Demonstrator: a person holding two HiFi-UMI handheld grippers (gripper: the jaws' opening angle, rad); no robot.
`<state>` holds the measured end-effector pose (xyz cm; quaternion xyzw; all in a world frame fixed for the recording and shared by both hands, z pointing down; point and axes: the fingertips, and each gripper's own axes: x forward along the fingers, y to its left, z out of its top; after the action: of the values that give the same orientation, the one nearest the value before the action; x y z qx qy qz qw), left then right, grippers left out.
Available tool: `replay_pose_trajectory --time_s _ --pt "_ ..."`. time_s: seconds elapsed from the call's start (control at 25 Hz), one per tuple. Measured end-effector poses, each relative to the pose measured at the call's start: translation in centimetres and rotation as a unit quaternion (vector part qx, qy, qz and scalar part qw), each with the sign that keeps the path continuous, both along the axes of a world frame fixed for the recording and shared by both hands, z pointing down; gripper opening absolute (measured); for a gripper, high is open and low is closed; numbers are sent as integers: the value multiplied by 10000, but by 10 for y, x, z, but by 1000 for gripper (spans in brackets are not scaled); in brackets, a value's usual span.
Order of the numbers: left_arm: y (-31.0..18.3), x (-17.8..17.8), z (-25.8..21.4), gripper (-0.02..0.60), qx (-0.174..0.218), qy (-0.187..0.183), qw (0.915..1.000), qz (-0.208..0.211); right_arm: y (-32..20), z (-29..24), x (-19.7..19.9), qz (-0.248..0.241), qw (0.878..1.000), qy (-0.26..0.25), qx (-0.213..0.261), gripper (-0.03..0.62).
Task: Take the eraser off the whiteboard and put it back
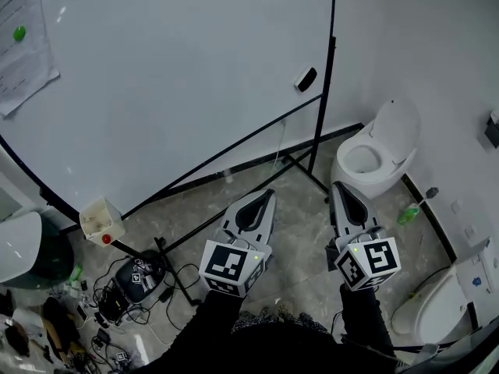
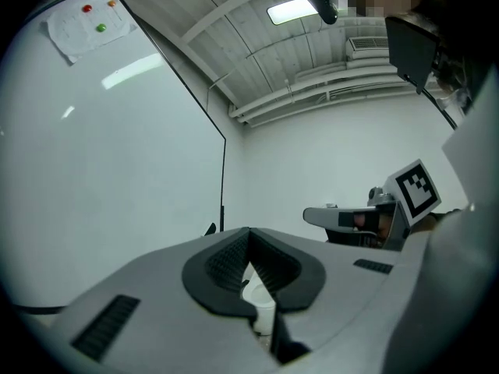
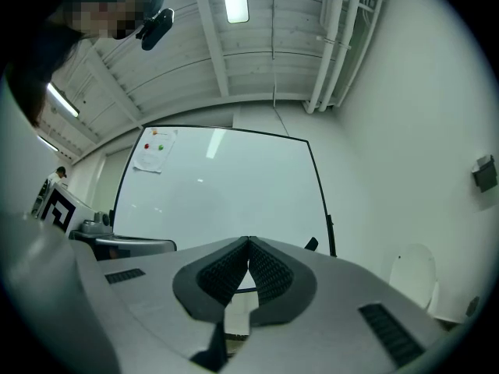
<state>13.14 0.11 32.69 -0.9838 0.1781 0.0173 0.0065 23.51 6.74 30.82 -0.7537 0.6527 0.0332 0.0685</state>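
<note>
A small black eraser sticks to the whiteboard near its right edge; it also shows in the right gripper view as the eraser and in the left gripper view as the eraser. My left gripper is shut and empty, held level well short of the board. My right gripper is also shut with nothing in it, beside the left one and below the eraser in the head view. Both sets of jaws meet tip to tip in their own views: left gripper, right gripper.
A white toilet stands right of the board's black stand. A green brush lies on the floor. A paper sheet with a green magnet hangs at the board's left. Cables and a black device clutter the floor lower left.
</note>
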Motion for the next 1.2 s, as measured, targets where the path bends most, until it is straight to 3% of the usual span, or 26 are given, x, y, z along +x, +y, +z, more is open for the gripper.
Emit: replay_pose_trajectory --time_s 0.24,0.68,1.2 --pt "-12 32 3 6 22 -32 10000 -81 -14 3 36 -69 10000 -35 28 8" --pt "-49 61 7 6 1 -98 9998 -173 -51 7 65 -202 9998 -37 0 9" --pt "-167 133 7 6 72 -176 9997 128 -163 13 135 96 9999 -60 -62 9"
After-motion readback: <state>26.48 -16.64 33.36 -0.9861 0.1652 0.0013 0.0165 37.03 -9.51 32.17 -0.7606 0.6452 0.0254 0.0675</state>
